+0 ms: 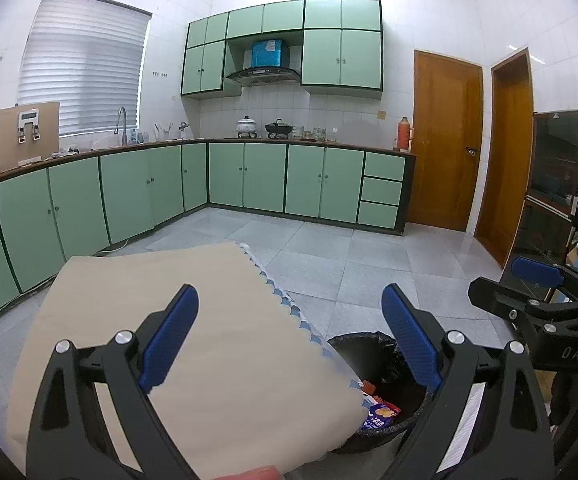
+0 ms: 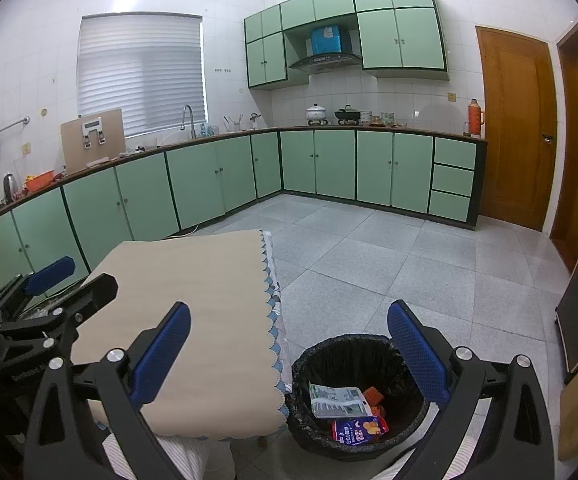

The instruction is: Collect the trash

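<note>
A black-lined trash bin [image 2: 359, 396] stands on the floor beside the table [image 2: 193, 312], which wears a beige cloth with a scalloped blue edge. Inside the bin lie a white printed wrapper [image 2: 339, 400], a blue snack packet [image 2: 359, 429] and something orange [image 2: 373, 395]. My right gripper [image 2: 289, 344] hangs open above the bin's near-left side, nothing between its blue pads. My left gripper [image 1: 291, 334] is open over the table's right edge, empty too. The bin [image 1: 373, 392] shows partly behind the cloth in the left wrist view, with the blue packet [image 1: 381, 416] visible. Each gripper appears in the other's view: the right one [image 1: 529, 292] and the left one [image 2: 49, 284].
Green L-shaped kitchen cabinets [image 2: 217, 176] run along the left and back walls, with a sink and pots on the counter. Two wooden doors [image 2: 517, 124] stand at right. A dark cabinet [image 1: 557, 184] and a pile of blue fabric sit at the far right. Grey tiled floor [image 2: 409, 264] lies beyond.
</note>
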A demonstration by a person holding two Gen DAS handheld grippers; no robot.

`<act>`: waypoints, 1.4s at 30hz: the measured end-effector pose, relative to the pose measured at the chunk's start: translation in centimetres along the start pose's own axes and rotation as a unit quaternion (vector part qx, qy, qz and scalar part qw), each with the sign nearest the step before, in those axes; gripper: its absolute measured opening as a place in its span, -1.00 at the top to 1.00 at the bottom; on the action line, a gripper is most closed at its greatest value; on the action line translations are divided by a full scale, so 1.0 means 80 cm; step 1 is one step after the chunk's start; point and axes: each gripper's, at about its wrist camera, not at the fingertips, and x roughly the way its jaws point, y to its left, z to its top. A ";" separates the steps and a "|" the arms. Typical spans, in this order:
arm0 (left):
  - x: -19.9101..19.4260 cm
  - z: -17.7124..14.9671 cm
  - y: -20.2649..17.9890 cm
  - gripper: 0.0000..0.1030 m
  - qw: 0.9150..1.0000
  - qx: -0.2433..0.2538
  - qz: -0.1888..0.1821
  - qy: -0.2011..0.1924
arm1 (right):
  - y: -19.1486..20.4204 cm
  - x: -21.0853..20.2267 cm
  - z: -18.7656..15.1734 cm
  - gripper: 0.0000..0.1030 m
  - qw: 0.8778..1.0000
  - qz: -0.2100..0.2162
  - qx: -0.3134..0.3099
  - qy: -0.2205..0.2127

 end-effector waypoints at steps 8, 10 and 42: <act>0.000 0.002 0.001 -0.75 1.000 0.000 0.002 -0.001 | 0.001 0.001 -0.001 -0.88 1.000 0.000 -0.001 0.000; 0.000 0.001 0.001 -0.75 1.000 0.000 0.002 0.000 | 0.001 0.001 -0.001 -0.88 1.000 0.000 -0.001 0.000; -0.002 0.001 0.014 -0.75 1.000 -0.002 0.003 0.004 | 0.002 0.006 -0.006 -0.88 1.000 -0.001 0.001 0.004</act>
